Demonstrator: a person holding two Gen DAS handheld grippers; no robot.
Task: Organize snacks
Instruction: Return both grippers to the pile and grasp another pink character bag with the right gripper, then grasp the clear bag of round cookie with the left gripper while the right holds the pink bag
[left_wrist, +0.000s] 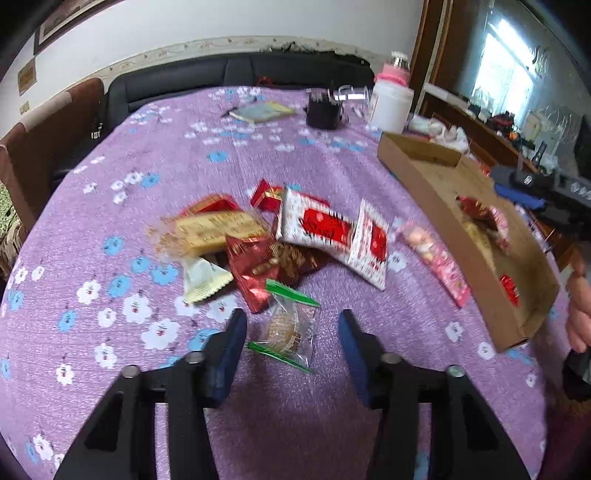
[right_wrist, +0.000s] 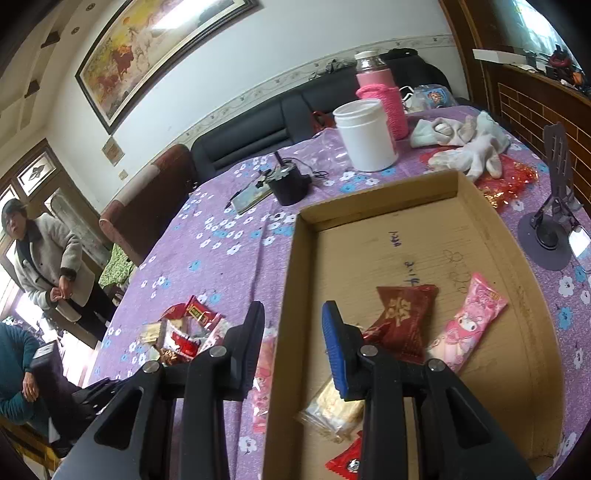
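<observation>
The left tongs (left_wrist: 291, 332) are hanging over the purple flowered counter (left_wrist: 147, 155) with their arms spread and nothing pinched — a clear packet with green ends (left_wrist: 290, 326) is lying on the cloth in the gap between them, untouched. Just beyond it the snack pile (left_wrist: 266, 236) is sitting loose: red, gold, cream and white-and-red wrappers overlapping one another. A pink packet (left_wrist: 434, 258) is lying beside the cardboard tray (left_wrist: 424, 192), outside its near wall. The right tongs (right_wrist: 293, 314) are also standing apart and empty, straddling the tray's left wall. Inside the tray a dark red packet (right_wrist: 404, 314), a pink cartoon packet (right_wrist: 467, 325), a pale biscuit packet (right_wrist: 334, 411) and a small red one (right_wrist: 345, 461) are resting on the bare floor.
</observation>
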